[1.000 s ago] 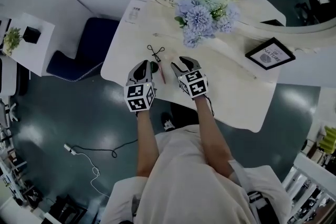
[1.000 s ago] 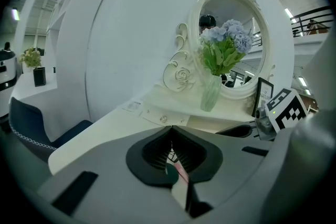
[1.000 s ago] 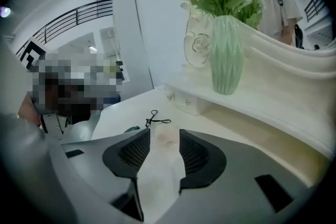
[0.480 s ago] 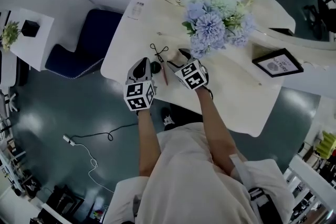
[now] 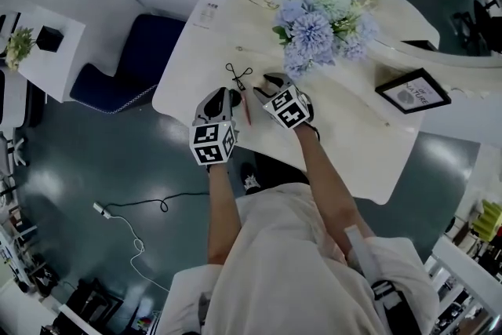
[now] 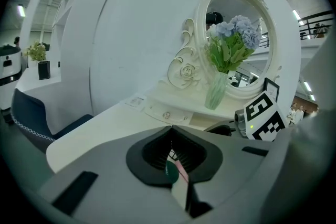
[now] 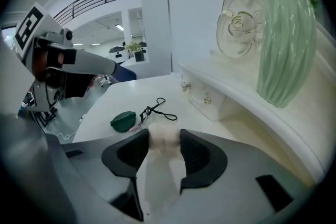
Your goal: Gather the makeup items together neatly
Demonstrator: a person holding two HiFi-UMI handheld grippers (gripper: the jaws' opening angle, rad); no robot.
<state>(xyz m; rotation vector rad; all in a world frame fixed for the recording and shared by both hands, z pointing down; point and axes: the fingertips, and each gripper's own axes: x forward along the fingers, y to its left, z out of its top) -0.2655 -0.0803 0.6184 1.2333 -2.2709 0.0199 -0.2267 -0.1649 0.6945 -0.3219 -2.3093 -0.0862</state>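
Just below the left tongs (image 6: pixel 169 128), shut on nothing, lie the green compact (image 7: pixel 123 120) and pink pencil (image 5: pixel 245 107). Beside them the right tongs (image 7: pixel 165 136), jaws closing on a pale tube (image 7: pixel 160 168), have moved in closer, bringing the tube almost to the group.

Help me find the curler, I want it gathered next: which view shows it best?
The right gripper view: the curler lies whole and unblocked on the table, beside a green case. The head view shows it whole too, but tiny. In the left gripper view I cannot make it out past the fingers.
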